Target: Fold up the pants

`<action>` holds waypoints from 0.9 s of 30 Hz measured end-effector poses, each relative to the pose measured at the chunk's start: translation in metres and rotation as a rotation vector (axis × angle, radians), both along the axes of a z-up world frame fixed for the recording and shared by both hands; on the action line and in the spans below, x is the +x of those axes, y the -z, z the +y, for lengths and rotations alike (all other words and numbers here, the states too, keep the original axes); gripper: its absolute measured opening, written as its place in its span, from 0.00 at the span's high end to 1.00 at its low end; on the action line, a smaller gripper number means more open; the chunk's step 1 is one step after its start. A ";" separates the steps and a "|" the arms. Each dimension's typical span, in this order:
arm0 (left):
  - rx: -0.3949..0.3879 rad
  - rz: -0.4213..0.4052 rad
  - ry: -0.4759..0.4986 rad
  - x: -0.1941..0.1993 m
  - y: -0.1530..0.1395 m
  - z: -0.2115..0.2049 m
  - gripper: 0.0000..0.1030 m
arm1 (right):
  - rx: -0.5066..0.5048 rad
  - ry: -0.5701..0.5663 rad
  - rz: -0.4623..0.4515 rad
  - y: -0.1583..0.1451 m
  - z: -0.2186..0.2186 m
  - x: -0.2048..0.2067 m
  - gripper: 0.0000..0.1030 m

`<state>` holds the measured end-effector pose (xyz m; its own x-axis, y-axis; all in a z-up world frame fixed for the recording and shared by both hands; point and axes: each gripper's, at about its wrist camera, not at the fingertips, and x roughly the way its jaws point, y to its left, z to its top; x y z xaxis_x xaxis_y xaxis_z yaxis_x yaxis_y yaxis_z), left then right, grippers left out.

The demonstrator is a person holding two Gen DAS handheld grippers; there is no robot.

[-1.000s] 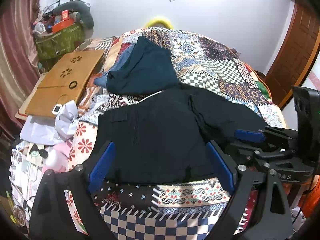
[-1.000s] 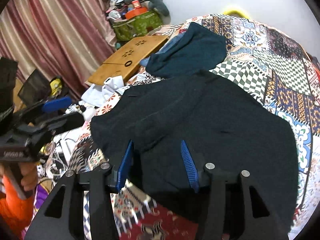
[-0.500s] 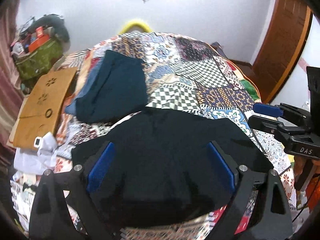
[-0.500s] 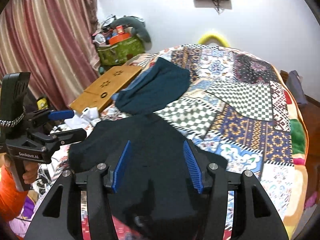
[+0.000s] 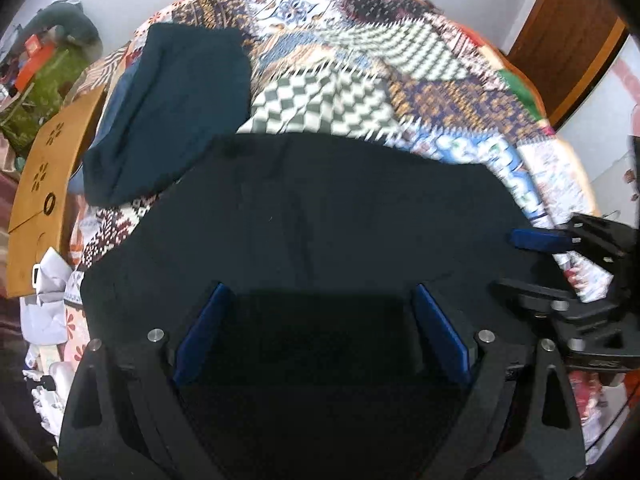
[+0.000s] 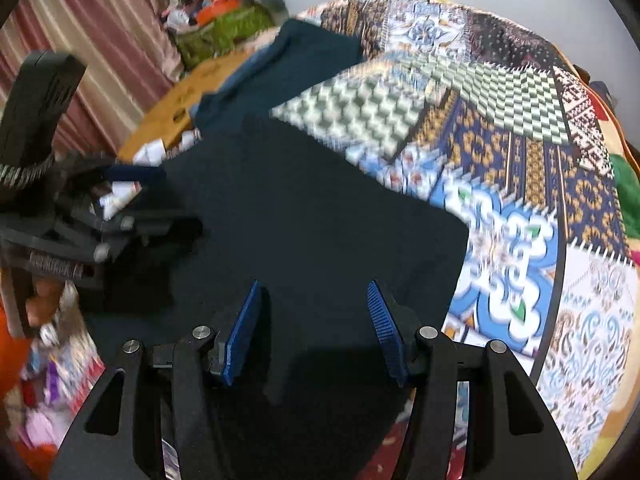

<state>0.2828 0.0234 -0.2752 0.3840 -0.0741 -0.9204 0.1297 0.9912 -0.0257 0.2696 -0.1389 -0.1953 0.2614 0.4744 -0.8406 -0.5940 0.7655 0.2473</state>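
Observation:
Black pants [image 5: 320,216] lie spread flat on the patchwork quilt at the near edge of the bed; they also fill the middle of the right wrist view [image 6: 304,216]. My left gripper [image 5: 318,292] is open, low over the near part of the pants, nothing between its blue pads. My right gripper [image 6: 314,288] is open, low over the pants' near right part. The right gripper also shows at the pants' right edge in the left wrist view [image 5: 556,264], and the left gripper at their left edge in the right wrist view [image 6: 132,208].
A folded dark teal garment [image 5: 172,108] lies on the quilt [image 5: 360,80] behind the pants. A wooden lap tray [image 5: 44,168] and white papers [image 5: 44,296] sit at the bed's left. A green basket [image 6: 224,32] stands by the curtain. A wooden door [image 5: 568,28] is at the right.
Both grippers have dropped lower and closer over the black pants, which now fill more of each view. The pants lie flatter and wider than a second ago. Both stay open.

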 end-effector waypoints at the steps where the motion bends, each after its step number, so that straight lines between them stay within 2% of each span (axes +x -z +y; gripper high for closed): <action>1: -0.003 -0.019 0.004 -0.004 0.002 0.002 0.07 | 0.002 -0.001 -0.008 -0.001 -0.004 -0.004 0.50; 8: 0.048 -0.089 -0.015 -0.024 -0.001 0.007 0.06 | 0.036 0.063 0.005 -0.004 -0.032 -0.021 0.50; 17: -0.009 -0.124 -0.122 -0.051 -0.007 0.033 0.04 | 0.023 0.141 0.008 -0.002 -0.056 -0.041 0.46; 27: 0.029 -0.208 -0.163 -0.083 -0.026 0.045 0.05 | 0.006 0.187 -0.037 -0.014 -0.064 -0.054 0.46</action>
<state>0.1998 0.0686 -0.2493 0.5696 0.0300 -0.8214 -0.0327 0.9994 0.0138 0.2156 -0.2027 -0.1816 0.3759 0.4194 -0.8264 -0.4501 0.8621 0.2328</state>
